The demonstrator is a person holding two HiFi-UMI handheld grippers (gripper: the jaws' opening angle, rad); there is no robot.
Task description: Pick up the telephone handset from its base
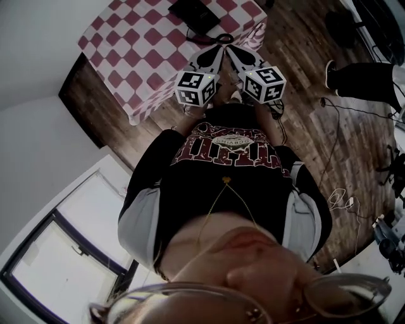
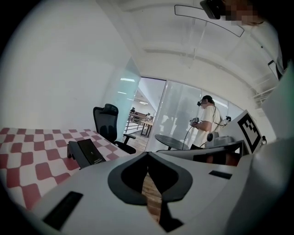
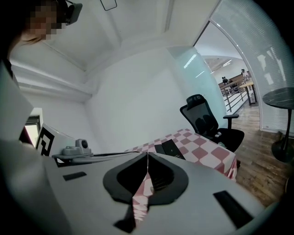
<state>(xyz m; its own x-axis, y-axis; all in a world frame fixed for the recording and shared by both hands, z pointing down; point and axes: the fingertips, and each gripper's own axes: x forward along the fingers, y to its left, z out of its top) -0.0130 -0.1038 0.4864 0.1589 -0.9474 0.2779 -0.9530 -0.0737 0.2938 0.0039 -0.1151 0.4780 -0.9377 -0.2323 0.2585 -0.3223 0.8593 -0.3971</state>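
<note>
The jaws of the left gripper (image 1: 214, 54) and right gripper (image 1: 239, 56) are shut on nothing, just off the table (image 1: 145, 44). The telephone (image 1: 195, 14) lies on that table, well beyond them. Unless 1 gripper is opened beforehand, it may be shoved, not grasped.

1. The cloth (image 1: 126, 38) is checked red and white.
2. The phone (image 1: 195, 14) is black.
3. My left gripper (image 2: 148, 153) and right gripper (image 3: 147, 153) are pale grey with black pads.
4. My cubes (image 1: 196, 87) are white with black square markers.
5. The floor (image 1: 304, 114) is brown wood.
6. The chair (image 2: 106, 121) is black.
7. My shirt (image 1: 221, 177) is black with a red-and-white print.
</note>
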